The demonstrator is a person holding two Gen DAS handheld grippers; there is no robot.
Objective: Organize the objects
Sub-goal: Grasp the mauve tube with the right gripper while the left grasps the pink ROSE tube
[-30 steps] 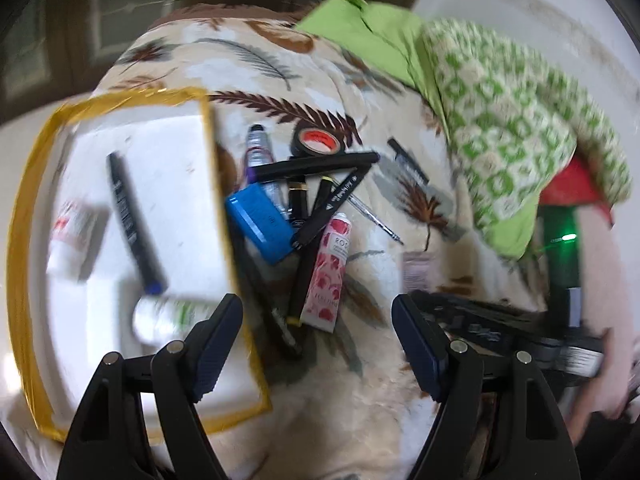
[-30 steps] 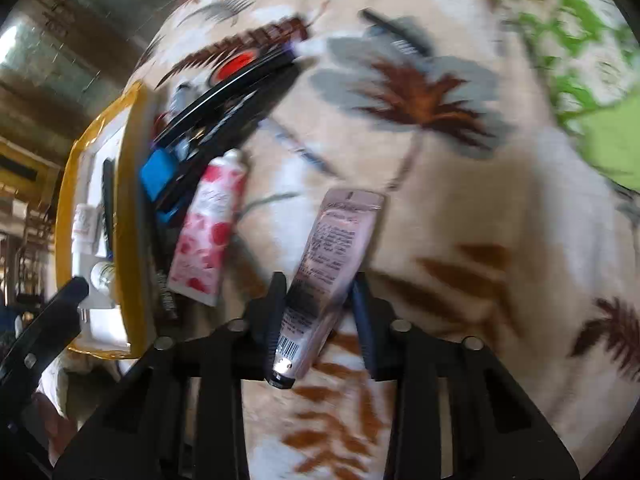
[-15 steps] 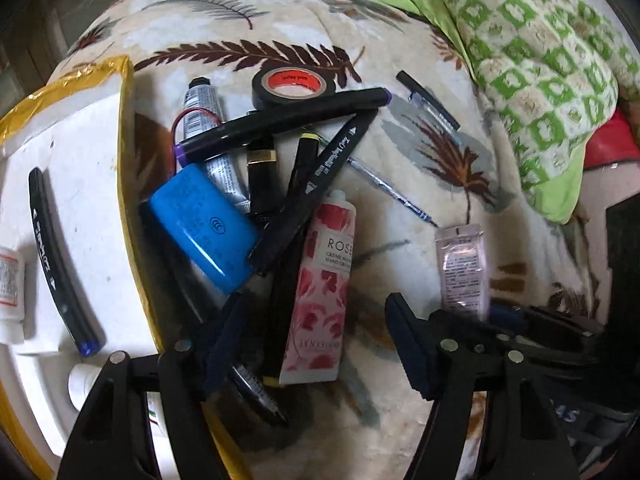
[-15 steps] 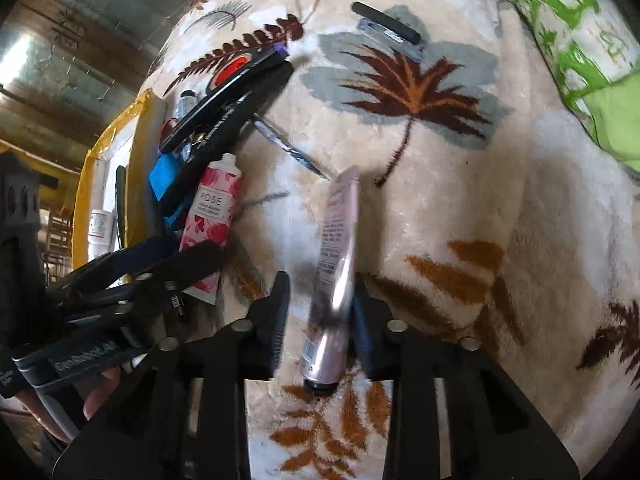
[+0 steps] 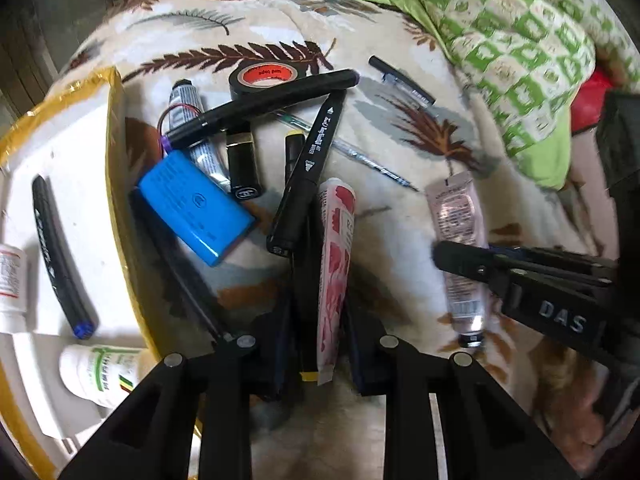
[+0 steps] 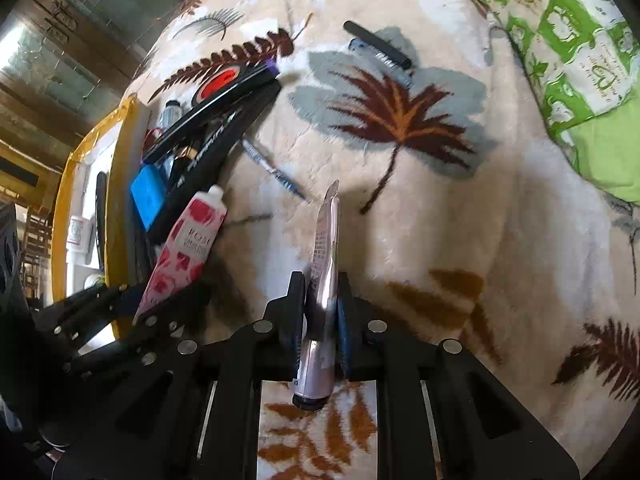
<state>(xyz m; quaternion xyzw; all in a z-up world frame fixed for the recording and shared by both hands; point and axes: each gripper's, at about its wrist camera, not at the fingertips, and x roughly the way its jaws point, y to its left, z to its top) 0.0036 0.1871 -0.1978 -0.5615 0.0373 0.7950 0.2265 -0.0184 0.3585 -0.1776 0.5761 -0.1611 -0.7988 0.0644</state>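
My left gripper point(image 5: 318, 320) is shut on the rose-print hand cream tube point(image 5: 335, 264), with a black marker beside the tube between the fingers. The tube also shows in the right wrist view point(image 6: 188, 248). My right gripper point(image 6: 322, 312) is shut on a pale pink tube point(image 6: 326, 272), turned on edge above the blanket; it also shows in the left wrist view point(image 5: 456, 232). A pile lies by the tray: a blue box point(image 5: 196, 212), black markers point(image 5: 308, 176), a lipstick point(image 5: 242, 164), a tape roll point(image 5: 266, 76).
A white tray with a yellow rim point(image 5: 116, 184) sits at the left, holding a black marker point(image 5: 56, 256) and small bottles point(image 5: 100, 372). A pen point(image 5: 400, 80) lies farther out on the leaf-print blanket point(image 6: 440, 220). A green patterned pillow point(image 5: 520, 40) is at the right.
My left gripper moved forward over the pile and closed on the rose tube. My right gripper kept hold of the pink tube and turned it on edge.
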